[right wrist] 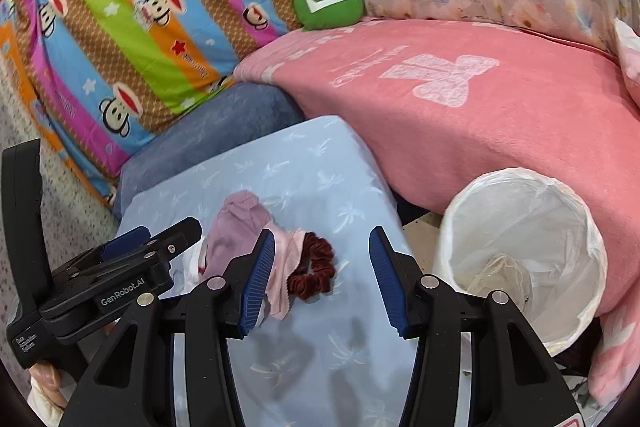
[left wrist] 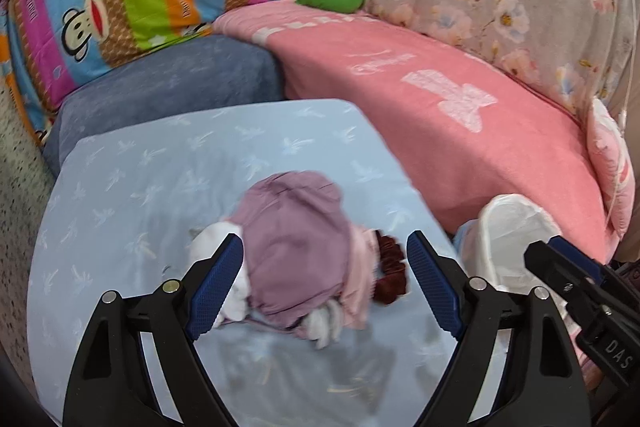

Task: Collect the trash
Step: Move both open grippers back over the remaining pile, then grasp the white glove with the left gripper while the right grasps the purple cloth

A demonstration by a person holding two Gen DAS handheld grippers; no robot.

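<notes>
Jaws of left gripper [left wrist: 325, 281] wide apart, nothing clamped, hovering over purple cloth bundle [left wrist: 298, 247] on light-blue cushion [left wrist: 140, 187]. Right gripper [right wrist: 322, 277] jaws parted, nothing gripped, dark-red scrunchie [right wrist: 314, 267] below gap between them. Pink cloth [right wrist: 284, 273] beside scrunchie, touching it. White-lined bin [right wrist: 520, 251] stands right of cushion, against pink blanket [right wrist: 480, 115]; crumpled wrapper [right wrist: 500, 277] inside.

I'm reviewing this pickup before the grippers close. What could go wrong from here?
The pile is tangled: the crumpled mauve cloth overlaps the pale pink fabric scrap, which touches the dark red velvet scrunchie, so one grab may drag its neighbours along. The left gripper and right gripper, both open, aim at the same heap and could collide. The white bag-lined bin stands off the cushion's edge; drops may miss.
</notes>
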